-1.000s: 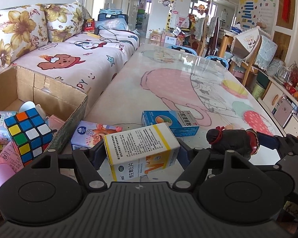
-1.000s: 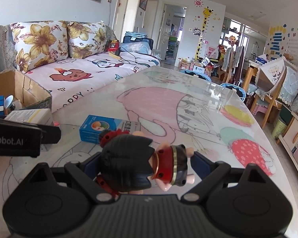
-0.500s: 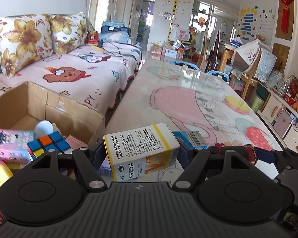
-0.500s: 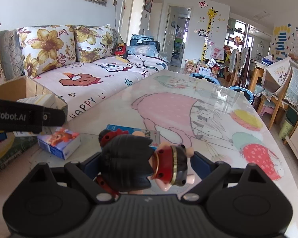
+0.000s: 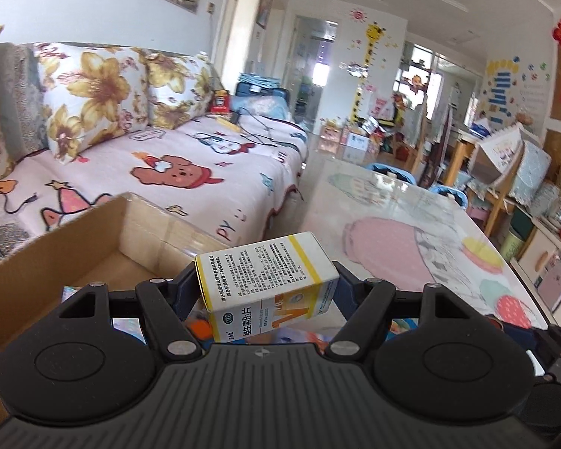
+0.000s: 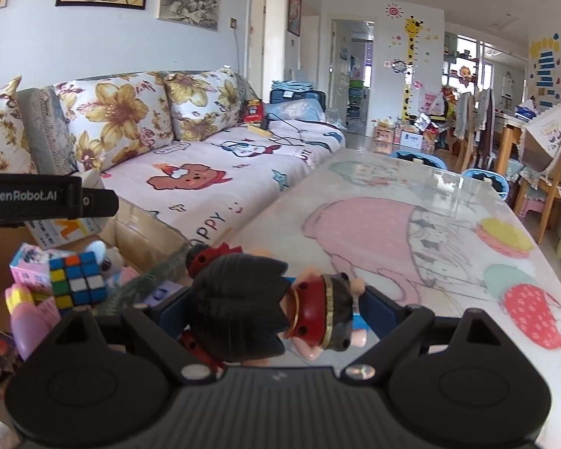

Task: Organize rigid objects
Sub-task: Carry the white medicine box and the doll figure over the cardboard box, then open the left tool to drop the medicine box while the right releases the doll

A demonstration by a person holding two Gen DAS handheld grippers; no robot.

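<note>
The left claw (image 5: pixel 265 292) is clamped on a white and yellow medicine box (image 5: pixel 265 280), its blue pads pressing the box's two short ends so the box hangs tilted between them, printed side up. The box is carried above the near edge of an open cardboard box (image 5: pixel 56 262), whose brown inner walls fill the lower left of the left wrist view; beyond it runs a sofa (image 5: pixel 190 172) with a cartoon-print cover.

The right claw (image 6: pixel 276 310) is closed on a toy figurine (image 6: pixel 250 310) with black hair and a red and gold collar, lying sideways between the pads, head to the left. It is held over the tabletop (image 6: pixel 411 232), which has a pink cartoon picture under glass, near the edge next to the cardboard box. In the right wrist view the carton already holds a colour cube (image 6: pixel 76 280), a pink packet (image 6: pixel 26 265) and other small items. The left claw's black arm shows at the left edge there, above the carton.
</note>
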